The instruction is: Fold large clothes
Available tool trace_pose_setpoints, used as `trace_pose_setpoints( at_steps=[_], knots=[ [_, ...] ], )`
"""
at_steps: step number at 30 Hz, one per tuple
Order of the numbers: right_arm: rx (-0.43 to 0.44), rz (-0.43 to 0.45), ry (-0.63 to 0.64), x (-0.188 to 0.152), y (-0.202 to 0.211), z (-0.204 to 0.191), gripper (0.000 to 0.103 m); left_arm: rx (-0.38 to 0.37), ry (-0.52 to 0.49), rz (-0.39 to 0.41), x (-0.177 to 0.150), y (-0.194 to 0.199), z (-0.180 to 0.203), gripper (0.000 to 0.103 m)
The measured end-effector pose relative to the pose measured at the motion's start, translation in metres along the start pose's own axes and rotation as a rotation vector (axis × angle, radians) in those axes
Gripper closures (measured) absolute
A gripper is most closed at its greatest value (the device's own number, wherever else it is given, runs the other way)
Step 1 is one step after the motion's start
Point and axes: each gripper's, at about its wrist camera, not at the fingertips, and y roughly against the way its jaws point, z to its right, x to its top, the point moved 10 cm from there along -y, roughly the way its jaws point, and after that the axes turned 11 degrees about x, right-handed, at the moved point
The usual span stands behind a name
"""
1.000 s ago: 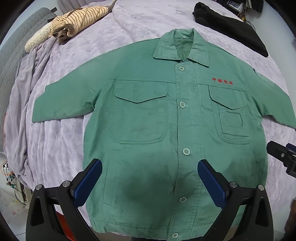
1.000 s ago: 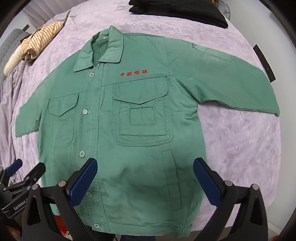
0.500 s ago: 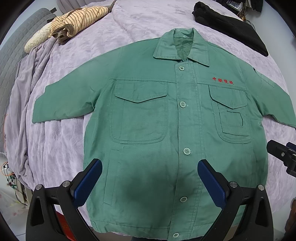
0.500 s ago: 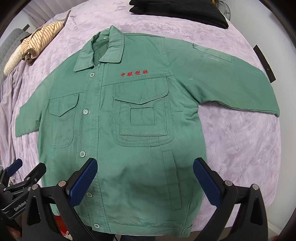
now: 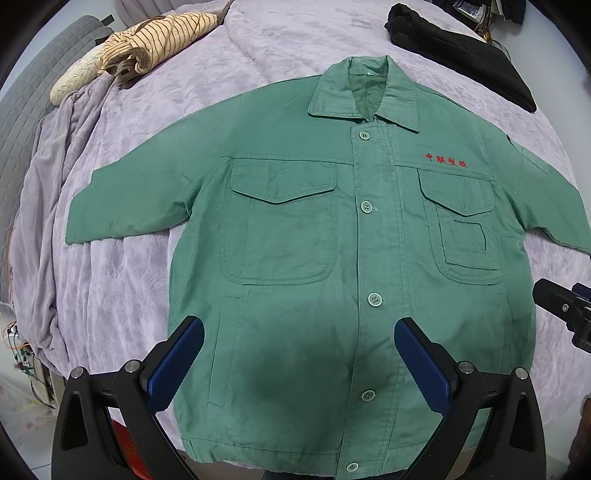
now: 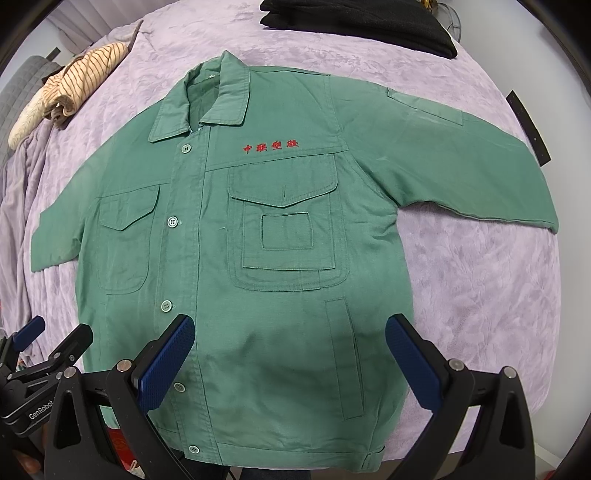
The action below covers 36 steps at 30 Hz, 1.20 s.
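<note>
Left wrist: woven green jacket point(image 5: 295, 266) flat, buttoned.

A bedroom in a home, with clothes laid out on a bed.

A wide bed point(image 5: 122, 288) covered in a soft lilac plush blanket point(image 6: 480, 280) fills both views, and a grey quilted headboard or panel point(image 5: 22, 122) stands at its far left edge. A green work jacket point(image 5: 314, 258) lies spread on it, with a striped beige garment point(image 5: 147, 40) and a folded black garment point(image 6: 362, 26) nearby, and loose wires and small clutter point(image 5: 18, 354) beside the bed.
</note>
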Motion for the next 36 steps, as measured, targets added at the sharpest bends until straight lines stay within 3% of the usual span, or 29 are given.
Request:
trace_pose_setpoints(
  at_steps=[36],
  knots=[
    [0.002, 0.004, 0.002, -0.0013, 0.0013, -0.0018, 0.000, 0.000, -0.001, 0.000, -0.0057, 0.0023, 0.0004, 0.000]
  ],
)
